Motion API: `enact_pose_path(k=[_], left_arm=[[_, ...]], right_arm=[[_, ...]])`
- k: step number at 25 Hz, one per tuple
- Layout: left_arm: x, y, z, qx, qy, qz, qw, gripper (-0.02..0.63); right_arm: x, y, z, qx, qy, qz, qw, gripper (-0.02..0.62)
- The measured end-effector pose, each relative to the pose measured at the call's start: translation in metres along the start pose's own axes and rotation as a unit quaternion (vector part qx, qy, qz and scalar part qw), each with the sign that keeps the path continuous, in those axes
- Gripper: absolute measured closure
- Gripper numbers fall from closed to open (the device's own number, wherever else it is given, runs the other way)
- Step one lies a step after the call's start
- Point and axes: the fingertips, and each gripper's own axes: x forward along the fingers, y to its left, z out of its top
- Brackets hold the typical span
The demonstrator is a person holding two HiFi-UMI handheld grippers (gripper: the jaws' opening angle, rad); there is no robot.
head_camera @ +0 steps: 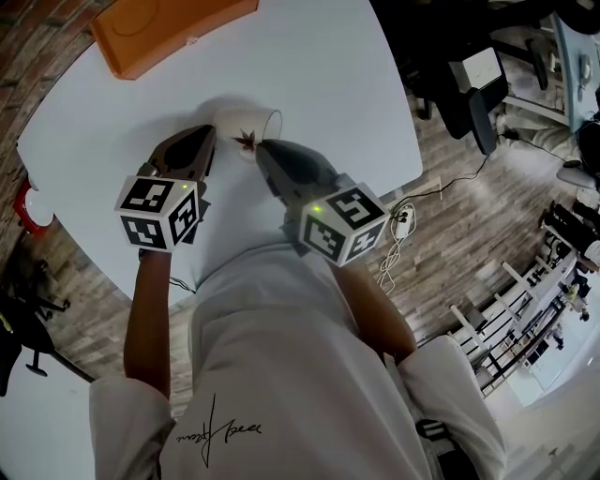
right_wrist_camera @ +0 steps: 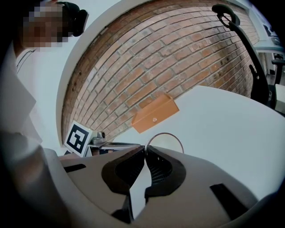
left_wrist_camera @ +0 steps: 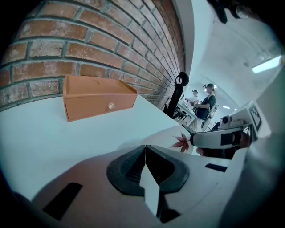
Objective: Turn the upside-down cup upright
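Tabletop (head_camera: 328,75): white, smooth, rounded, so a loose cup would roll freely on it. Orange box (head_camera: 169,28): flat, rectangular, matte. Left gripper (left_wrist_camera: 144,149), on the person's side of the box: jaws pressed together, holding nothing. Right gripper (right_wrist_camera: 144,149), alongside: jaws narrowed, apparently pinching the rim of the cup (head_camera: 236,117). The cup is glossy white with 1 red leaf and lies tilted short of the box. Risk: the pinch on the thin, slick wall may slip and let the cup drop.

One cup (head_camera: 236,118), one orange box (head_camera: 169,28), one white table (head_camera: 328,84), left tool (head_camera: 208,137), right tool (head_camera: 264,148).
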Motion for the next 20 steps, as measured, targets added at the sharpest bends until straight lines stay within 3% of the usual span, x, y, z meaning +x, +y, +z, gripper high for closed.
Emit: enact_pose_path(k=[20], left_arm=[[-0.001,0.013,-0.004,-0.028,0.003,0.014,0.9995,0.595]], right_arm=[[0.012,0.018,0.008,-0.022,-0.001,0.019,1.0,0.574]])
